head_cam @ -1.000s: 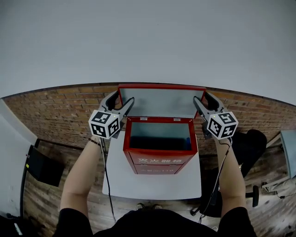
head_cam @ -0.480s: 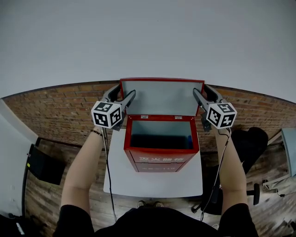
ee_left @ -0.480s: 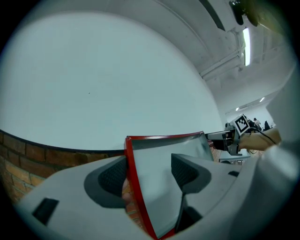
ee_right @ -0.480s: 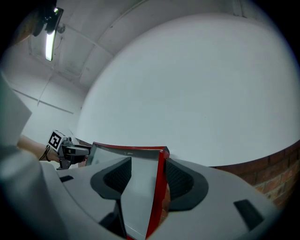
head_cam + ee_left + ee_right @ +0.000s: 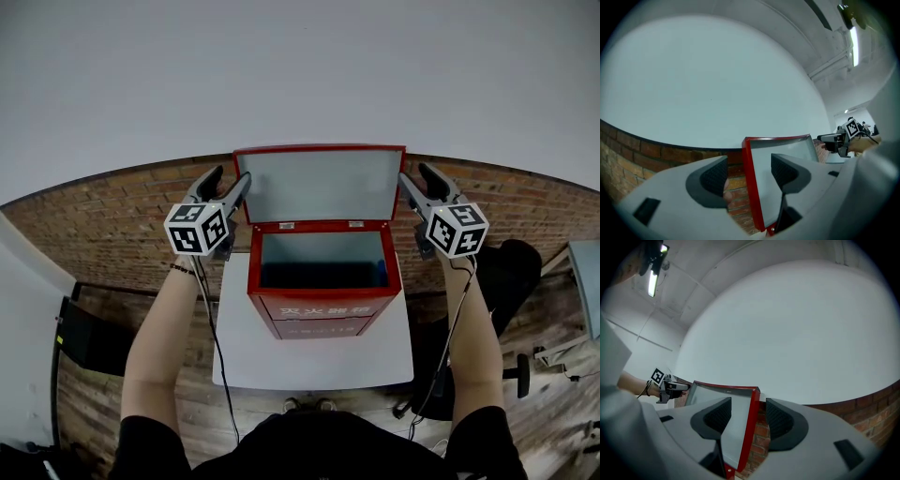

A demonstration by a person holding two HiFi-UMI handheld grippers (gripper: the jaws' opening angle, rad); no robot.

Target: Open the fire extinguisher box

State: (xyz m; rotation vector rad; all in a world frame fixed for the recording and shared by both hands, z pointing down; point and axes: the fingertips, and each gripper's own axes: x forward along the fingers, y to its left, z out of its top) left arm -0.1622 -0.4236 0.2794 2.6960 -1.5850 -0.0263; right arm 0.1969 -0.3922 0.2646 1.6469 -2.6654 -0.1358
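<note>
While lid (image 5: 319, 183) stands upright, left gripper (image 5: 231, 178) and right gripper (image 5: 417, 175) released, jaws straddling its side edges, we push both sides evenly so box (image 5: 323, 309) does not tip

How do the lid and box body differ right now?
The lid stands raised, showing a pale grey inner face; the box body sits on the table, top open, red front with white characters. The lid's side edges stand between the open jaws of the left gripper and right gripper; neither touches the box body. Both are red-edged, joined at the back.
</note>
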